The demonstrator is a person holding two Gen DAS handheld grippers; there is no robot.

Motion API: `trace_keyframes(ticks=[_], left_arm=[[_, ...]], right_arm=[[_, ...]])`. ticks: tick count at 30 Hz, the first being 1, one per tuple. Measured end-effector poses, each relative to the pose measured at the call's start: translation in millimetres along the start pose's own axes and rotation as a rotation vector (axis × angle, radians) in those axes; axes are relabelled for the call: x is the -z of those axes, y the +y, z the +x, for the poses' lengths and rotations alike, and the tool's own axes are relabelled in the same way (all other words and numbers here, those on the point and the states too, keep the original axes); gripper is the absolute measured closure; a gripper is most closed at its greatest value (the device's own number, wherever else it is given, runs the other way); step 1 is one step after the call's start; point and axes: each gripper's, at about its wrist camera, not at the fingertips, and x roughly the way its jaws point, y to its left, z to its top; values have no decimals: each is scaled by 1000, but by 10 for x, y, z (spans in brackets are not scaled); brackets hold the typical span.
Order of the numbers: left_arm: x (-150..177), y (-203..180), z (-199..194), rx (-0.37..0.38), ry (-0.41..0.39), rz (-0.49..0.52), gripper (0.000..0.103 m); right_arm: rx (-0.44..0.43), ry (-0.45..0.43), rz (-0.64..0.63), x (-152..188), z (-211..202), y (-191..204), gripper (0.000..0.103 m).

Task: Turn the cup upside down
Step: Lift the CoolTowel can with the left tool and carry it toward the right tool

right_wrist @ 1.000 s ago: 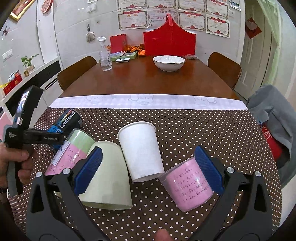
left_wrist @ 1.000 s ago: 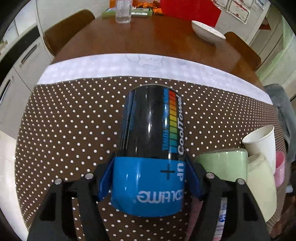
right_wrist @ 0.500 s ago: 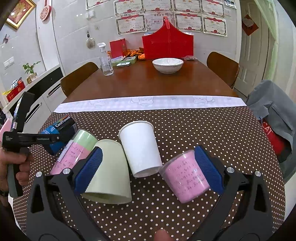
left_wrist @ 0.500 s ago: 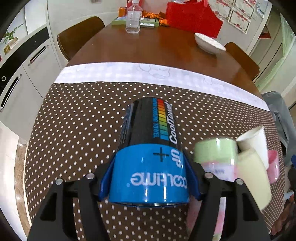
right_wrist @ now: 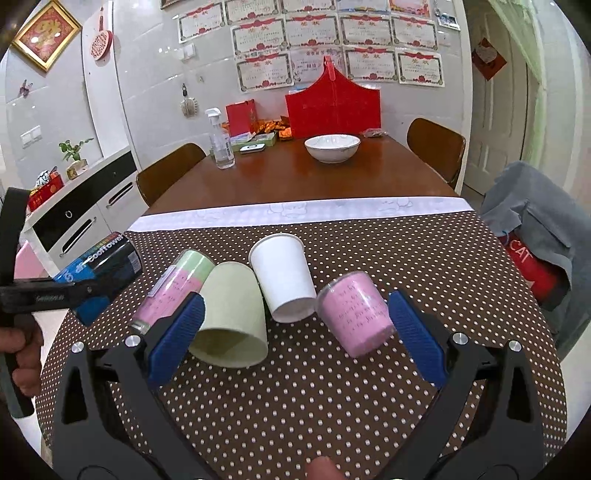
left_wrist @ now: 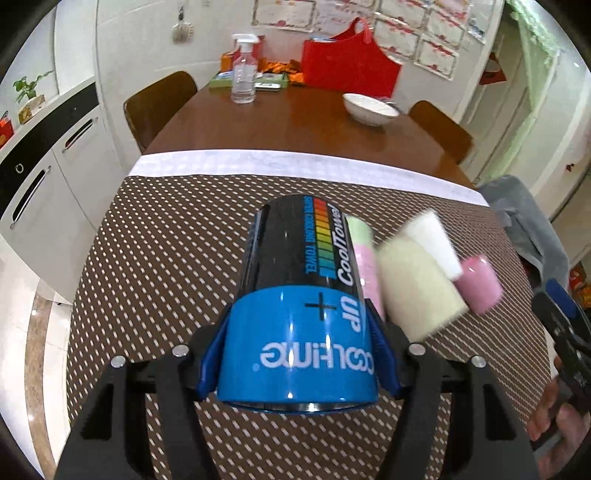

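Left wrist view, blue-black cup (left_wrist: 299, 314) clamped between jaws, right jaws wide

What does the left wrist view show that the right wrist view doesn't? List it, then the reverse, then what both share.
Only the left wrist view: the left claw shut on the blue can, its "COOLfiiNG" print upside down, and the can's open rim near the camera.

Only the right wrist view: the right claw open and holding nothing, the framed picture, and the phone.

Both: the dotted cloth, green cup, white cup, pink cup, bowl, spray bottle and red bag.
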Motion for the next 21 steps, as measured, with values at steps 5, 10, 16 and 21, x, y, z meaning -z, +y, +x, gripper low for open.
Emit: trace_keyframes(ticks=[5, 10, 16, 21], left_arm=[[321, -278, -144, 42, -2, 29, 38], [580, -536, -181, 70, 2, 62, 38], [831, -673, -75, 114, 25, 51, 38], [975, -713, -54, 137, 31, 35, 38]], right_arm=[[8, -11, 4, 137, -170, -37, 6], [20, -17, 2, 277, -321, -70, 6], [36, -17, 13, 401, -432, -162, 6], [55, -17, 10, 437, -488, -219, 6]])
